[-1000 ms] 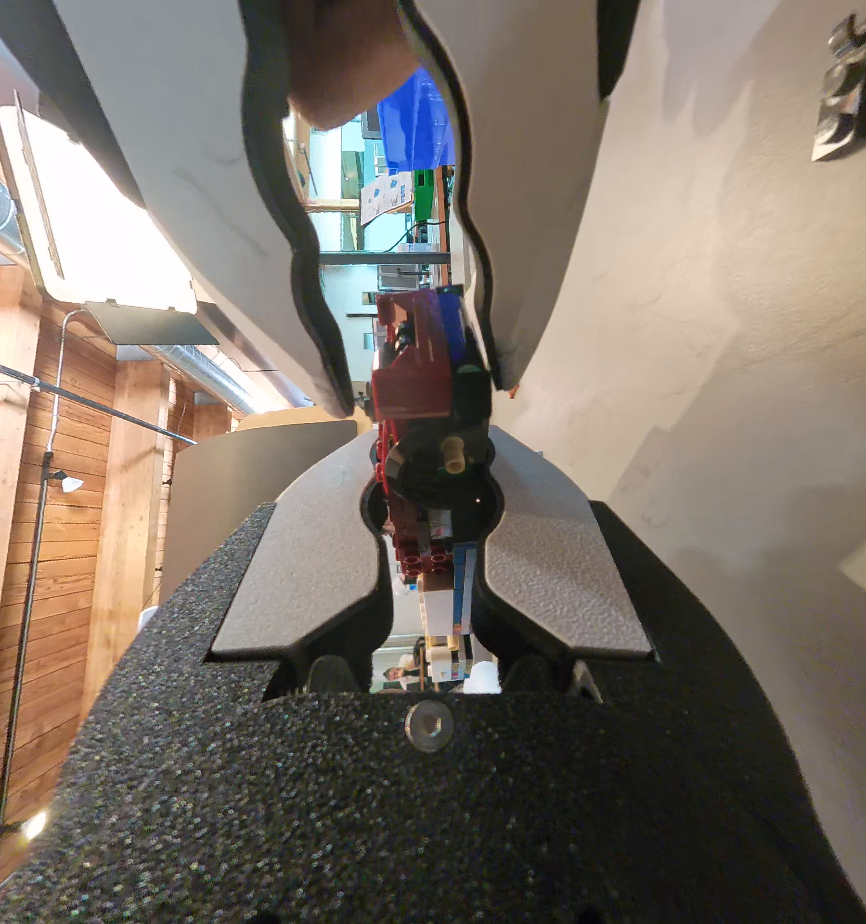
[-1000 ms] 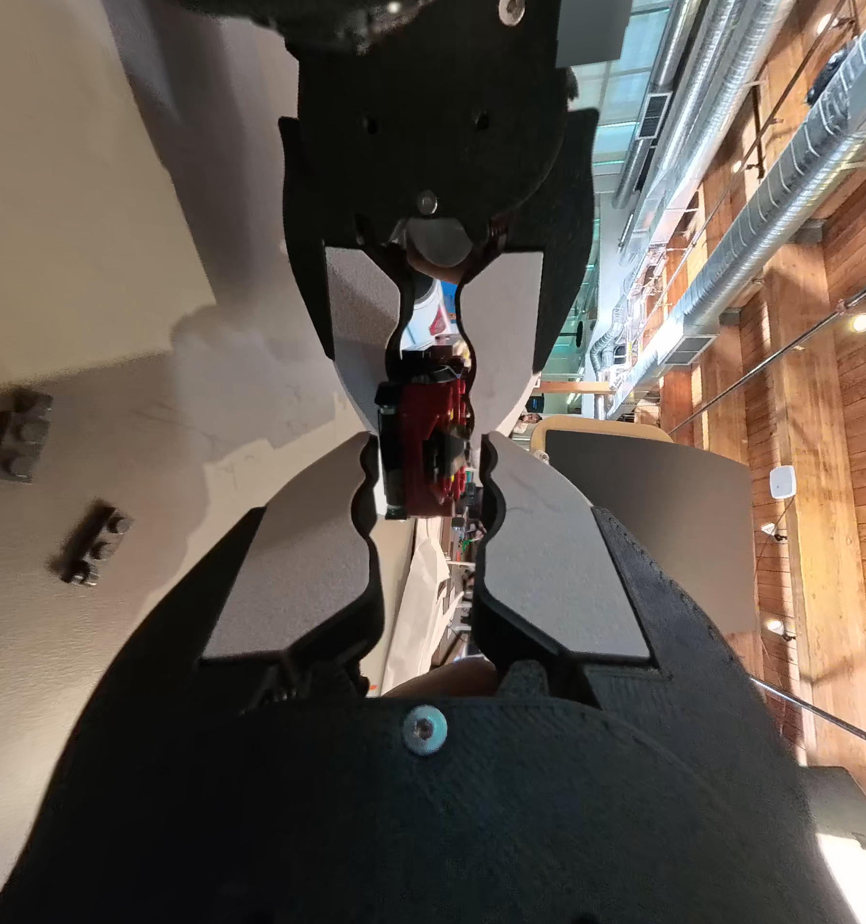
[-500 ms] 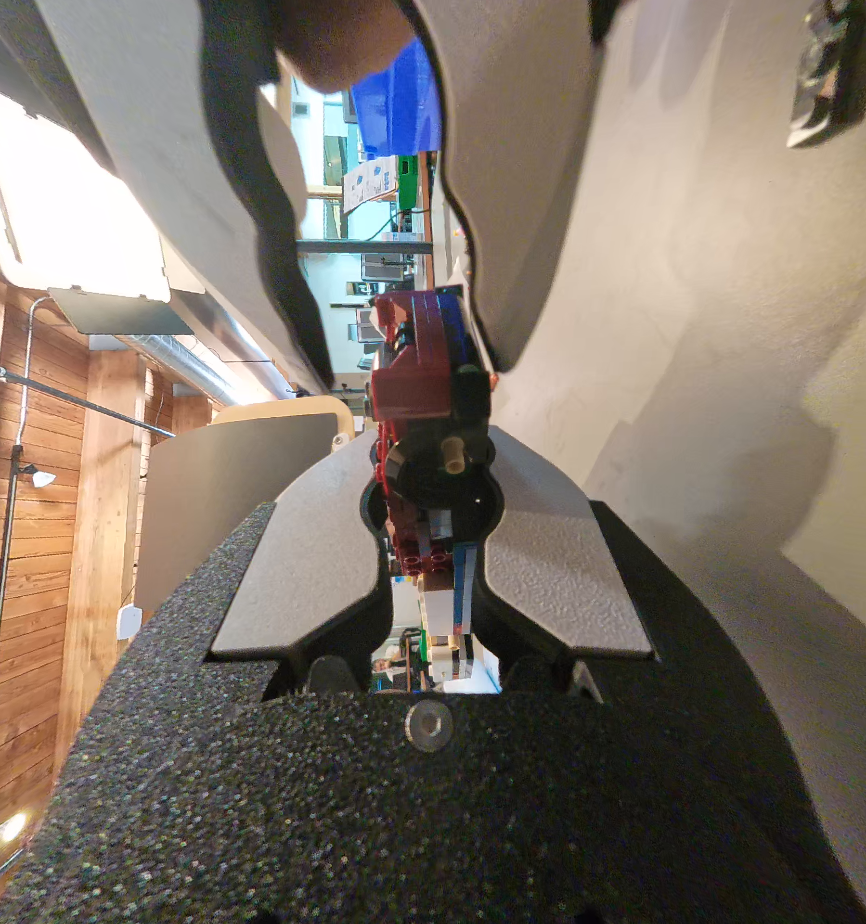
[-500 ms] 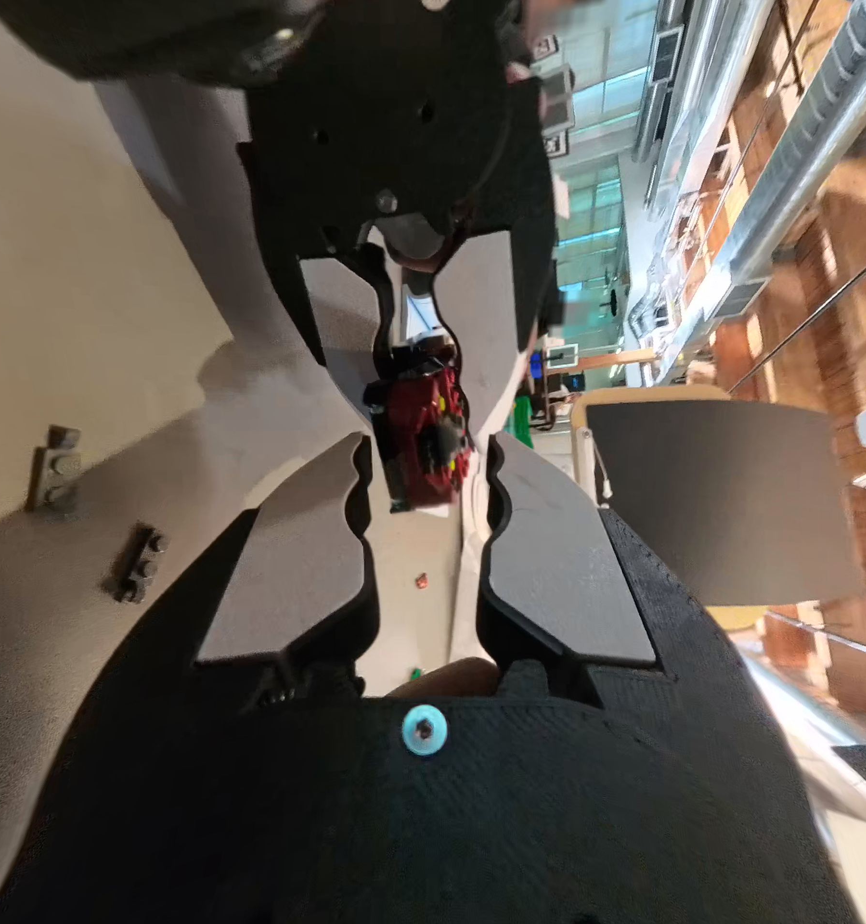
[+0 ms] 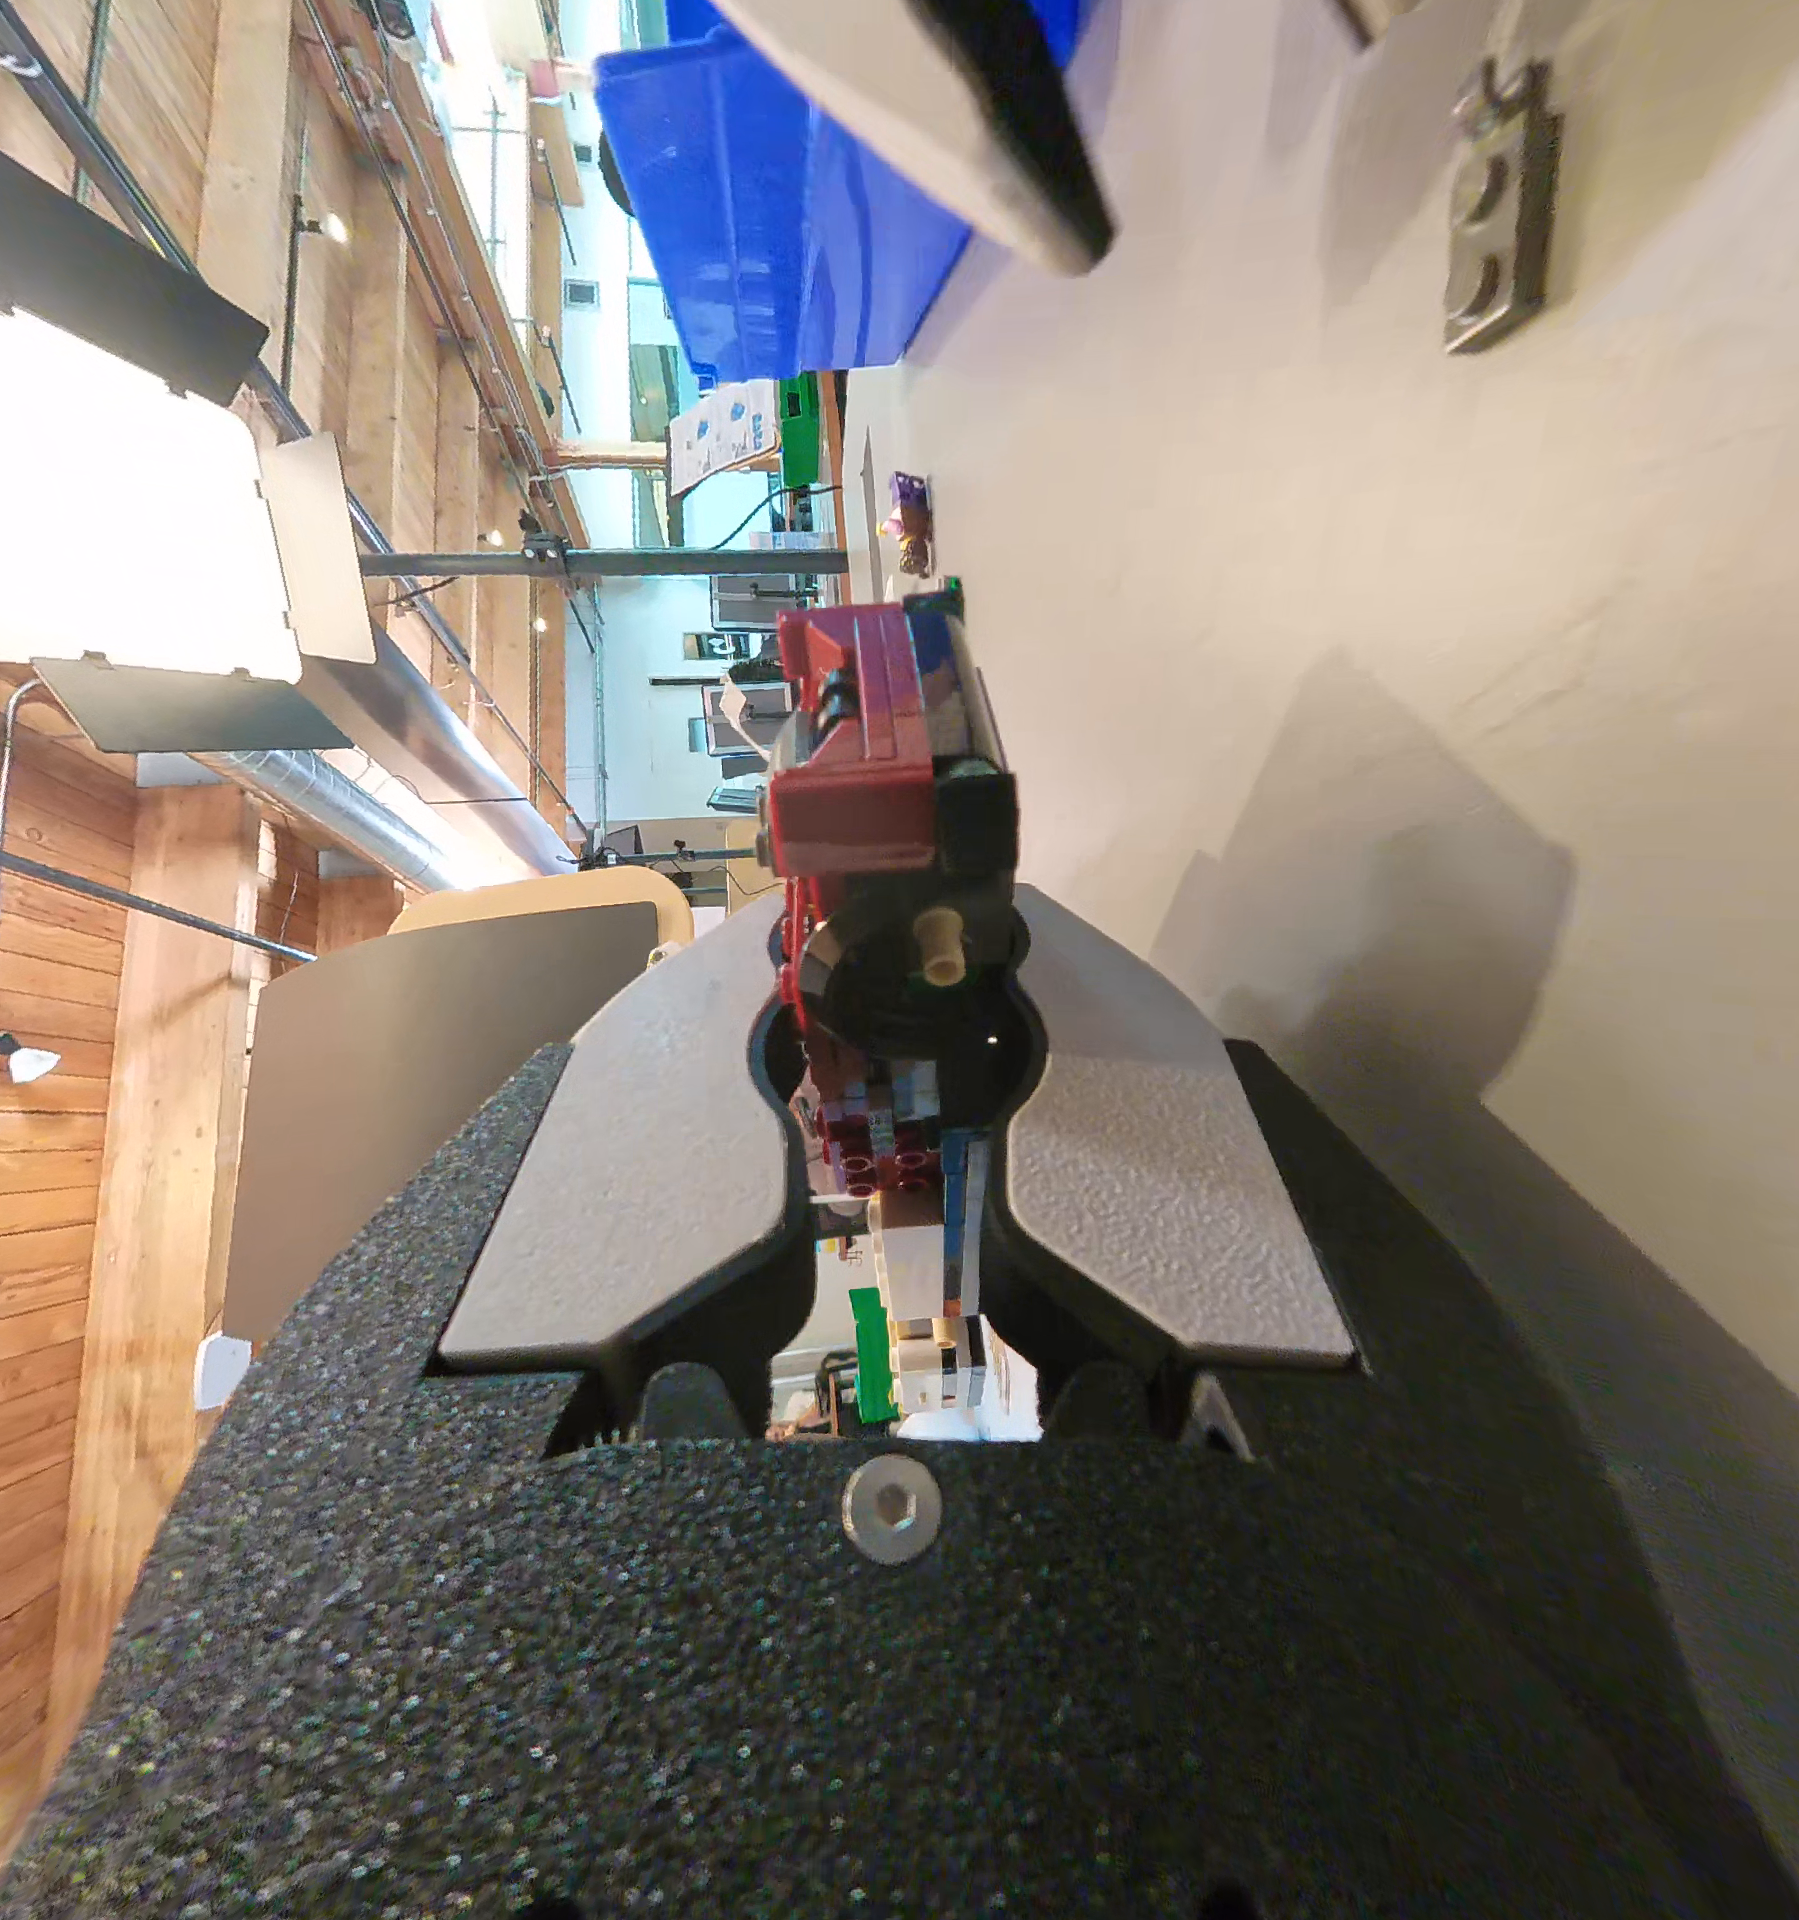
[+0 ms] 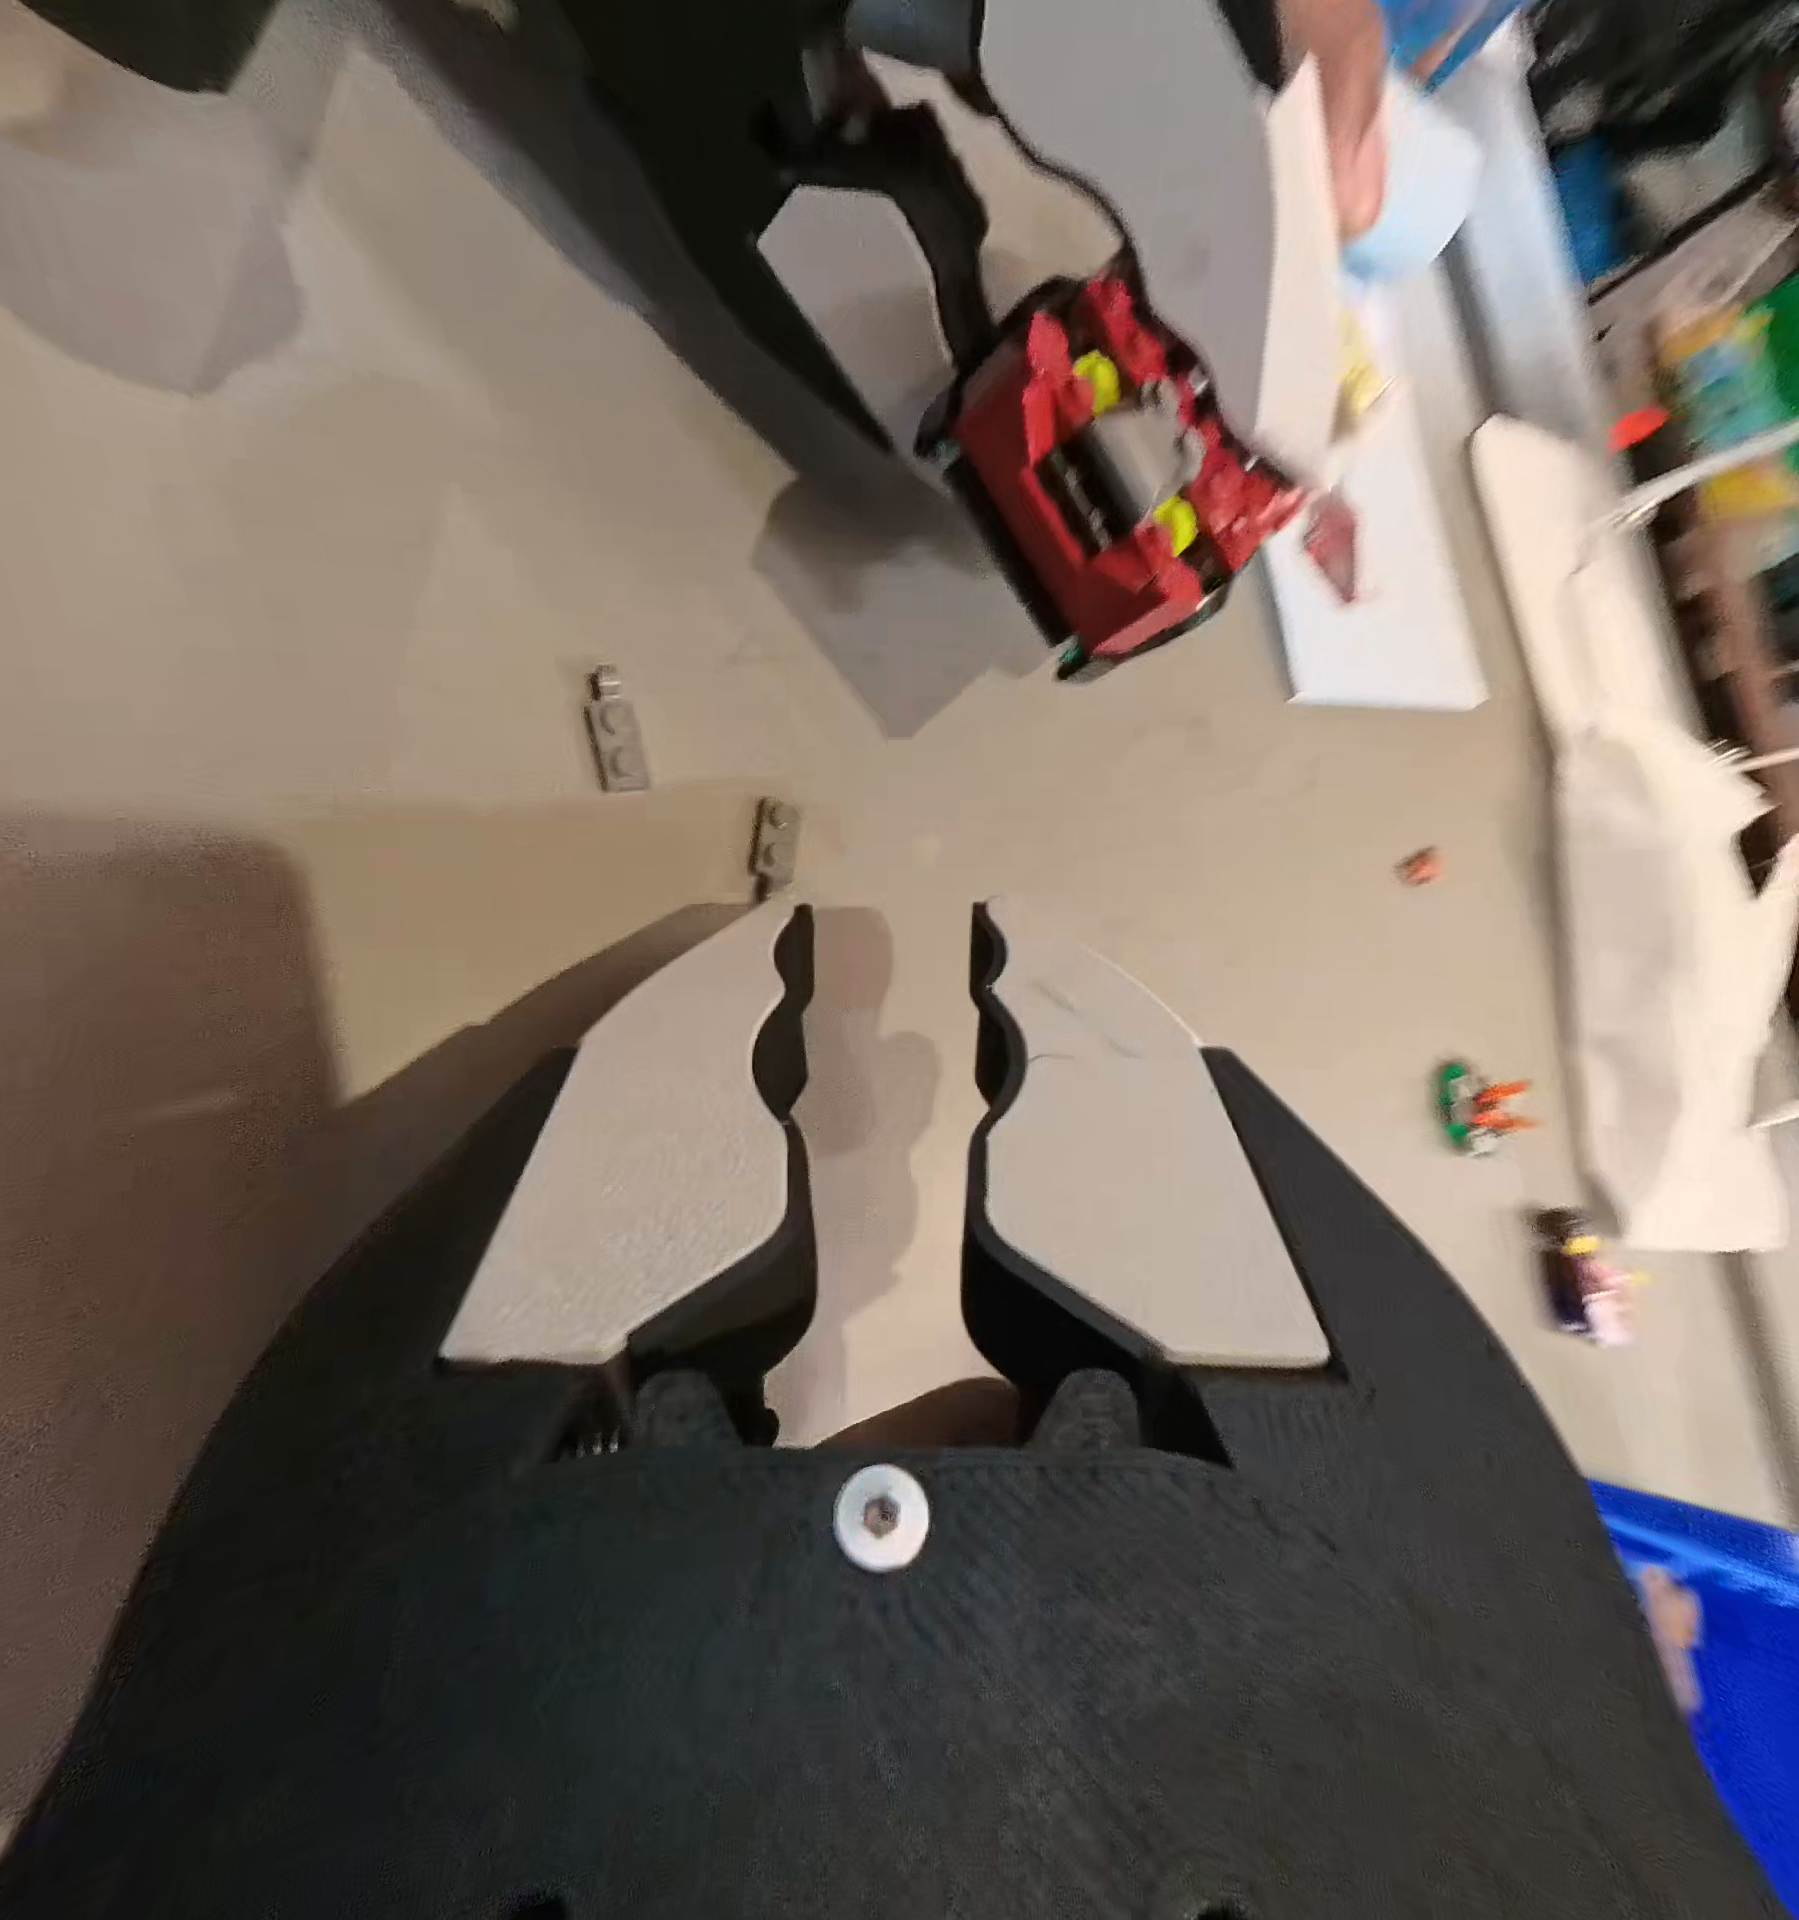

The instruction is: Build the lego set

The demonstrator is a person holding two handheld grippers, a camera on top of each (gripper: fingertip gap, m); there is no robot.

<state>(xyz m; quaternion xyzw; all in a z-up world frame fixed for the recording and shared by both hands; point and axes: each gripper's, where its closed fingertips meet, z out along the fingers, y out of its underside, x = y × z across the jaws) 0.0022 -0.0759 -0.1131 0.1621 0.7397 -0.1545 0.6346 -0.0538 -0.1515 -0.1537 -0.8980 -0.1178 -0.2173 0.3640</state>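
Left wrist view shows the left hand-held gripper (image 5: pixel 897 935) clenched on a brick-built toy vehicle (image 5: pixel 879 810), dark red and black with a tan peg on its near side; both pads press against its flanks, and its front juts out past the fingertips above the pale worktop (image 5: pixel 1394 520). Right wrist view looks along the right hand-held gripper (image 6: pixel 890 920), whose fingers stand apart with only bare worktop between them; nothing is in its grasp.

Just beyond its left fingertip lies a small grey plate brick (image 6: pixel 775 847), and a longer grey plate brick (image 6: pixel 614 738) sits a little farther out. The same toy vehicle (image 6: pixel 1103 478) appears here from the front, red with two yellow-green spots, held off the surface by the other hand-held gripper.

A blue bin (image 5: pixel 801 208) stands toward the far edge of the worktop in the left wrist view; its contents cannot be seen. Only the right wrist view shows the white sheet (image 6: pixel 1373 582) by the vehicle, an orange scrap (image 6: pixel 1420 864), a green and orange piece (image 6: pixel 1477 1107) and a small dark figure (image 6: pixel 1581 1283) near the edge, where crumpled white paper (image 6: pixel 1684 987) lies. The middle of the worktop between the bricks and these bits is open.
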